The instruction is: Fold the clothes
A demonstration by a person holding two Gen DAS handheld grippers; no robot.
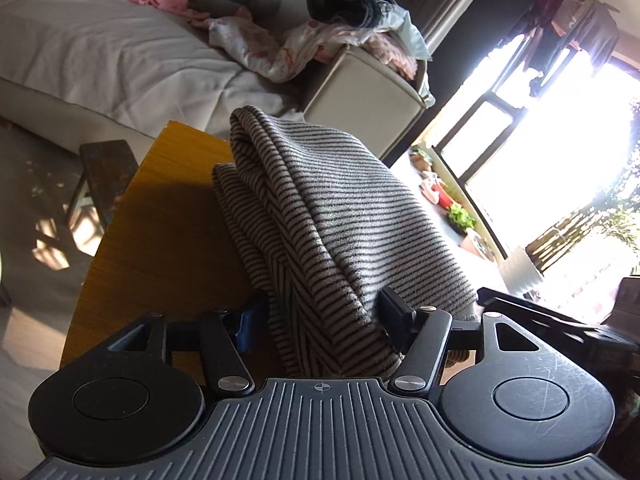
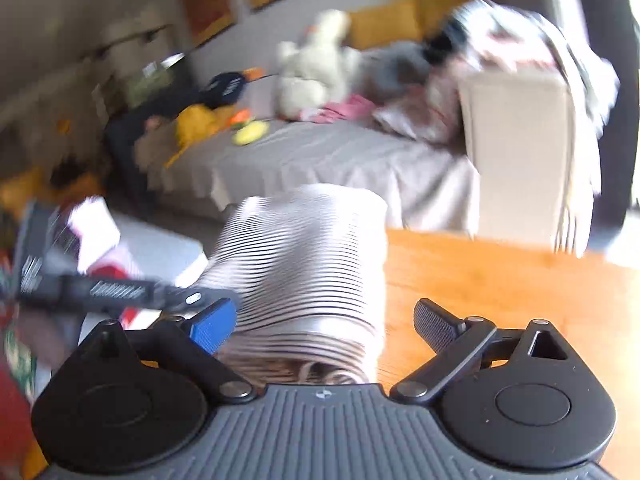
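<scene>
On the table: a striped garment (image 1: 340, 216) is seen, already folded into a thick bundle, lying on the orange wooden table (image 1: 168, 216) near its far edge, with one end toward the grippers.
Garment, right view: the same bundle (image 2: 308, 264) is shown blurred; its near end reaches under the camera, and bare table top (image 2: 500, 280) is seen to its right.
Left gripper: the left gripper (image 1: 324, 320) is held about half open; the cloth passes between the blue pad (image 1: 245, 326) and the black pad (image 1: 396, 312), and a small gap is seen at the blue pad. Whether the black pad presses the cloth cannot be told, so a firm hold is not judged.
Right gripper: the right gripper (image 2: 324, 328) is spread wide; the bundle lies between the fingers, but neither pad (image 2: 212, 330) is touching it. Nothing is held.
Step in hand: it is judged that the last fold is being finished and the bundle is being let go.
Next move: both grippers should be drawn back from the cloth without dragging it, so that the layers are not pulled apart; then the bundle may be pressed flat or set aside.
Behind the table: a sofa (image 1: 100, 48) with more clothes (image 1: 256, 44) is seen.
</scene>
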